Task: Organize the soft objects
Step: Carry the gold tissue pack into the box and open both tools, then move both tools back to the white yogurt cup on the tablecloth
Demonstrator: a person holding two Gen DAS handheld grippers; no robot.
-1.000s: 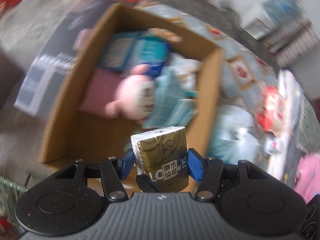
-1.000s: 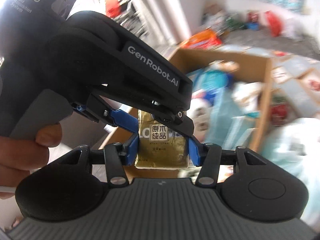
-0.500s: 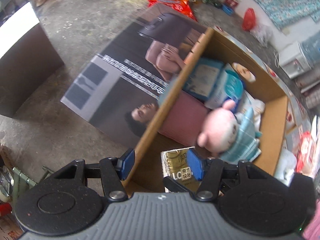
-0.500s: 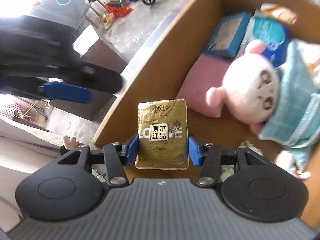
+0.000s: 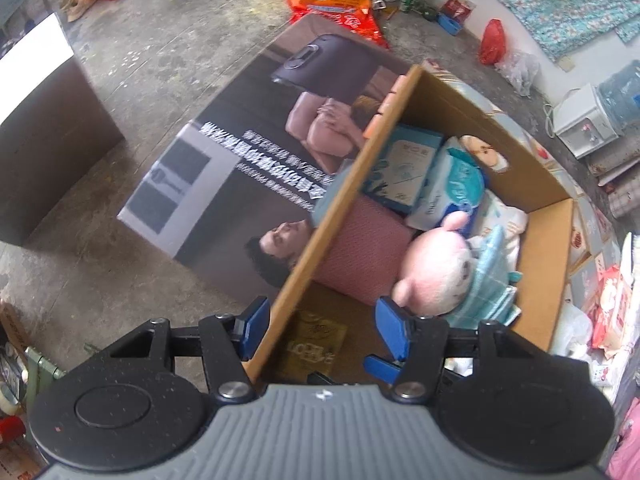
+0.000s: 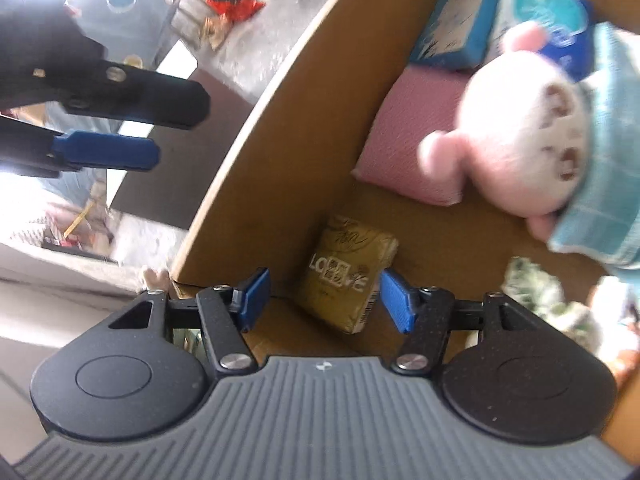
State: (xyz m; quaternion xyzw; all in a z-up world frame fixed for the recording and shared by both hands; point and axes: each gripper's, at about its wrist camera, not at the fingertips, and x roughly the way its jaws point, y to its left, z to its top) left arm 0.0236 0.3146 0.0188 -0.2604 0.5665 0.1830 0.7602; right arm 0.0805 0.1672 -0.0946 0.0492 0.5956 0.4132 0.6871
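Left wrist: gold tissue pack [image 5: 314, 345] shadowed, blurred

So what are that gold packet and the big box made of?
The gold packet looks like tissues wrapped in glossy plastic film: it shines, creases softly and carries a printed barcode. The big box looks like plain matte brown cardboard, with thin, flat walls; I can't make out any fluting along the edge.

Concrete floor [image 5: 132, 60], cardboard box [image 5: 540, 304], printed carton [image 5: 240, 168]
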